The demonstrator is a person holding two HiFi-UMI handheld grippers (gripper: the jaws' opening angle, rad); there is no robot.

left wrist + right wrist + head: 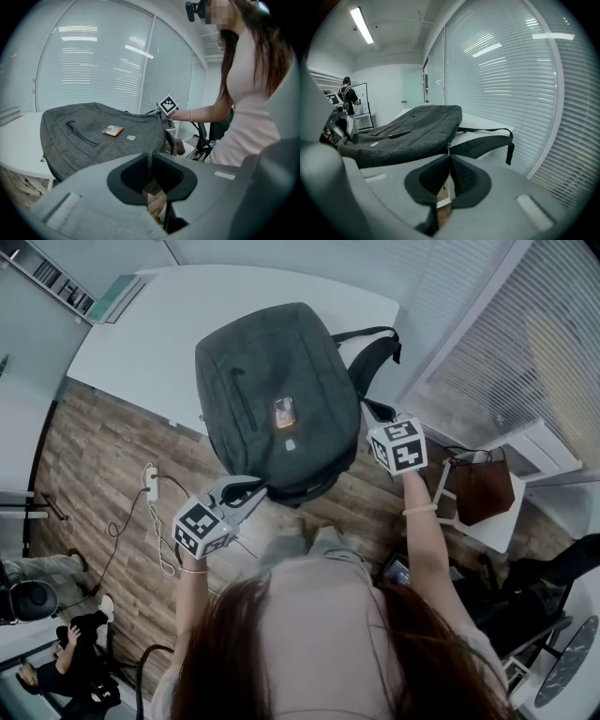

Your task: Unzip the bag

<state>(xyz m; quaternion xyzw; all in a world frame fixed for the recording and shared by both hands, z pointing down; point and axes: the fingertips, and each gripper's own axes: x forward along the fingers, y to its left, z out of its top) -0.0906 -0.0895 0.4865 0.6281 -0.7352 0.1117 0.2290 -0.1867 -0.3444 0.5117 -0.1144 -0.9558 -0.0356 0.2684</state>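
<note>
Pinching the near corner of the grey bag (277, 399), lying flat on the white bench (141, 343), with the left hand-held gripper (251, 491) closed on its fabric; clamping the right hand-held gripper (373, 413) on the zipper pull (448, 149) at the bag's right edge, beside the straps (375, 348).

no legible text, orange tag (284, 412) on bag (272, 371) unreadable

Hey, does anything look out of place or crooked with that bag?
Yes: the backpack lies askew, its near end overhanging the table edge above the floor, with one strap splayed out sideways.
</note>
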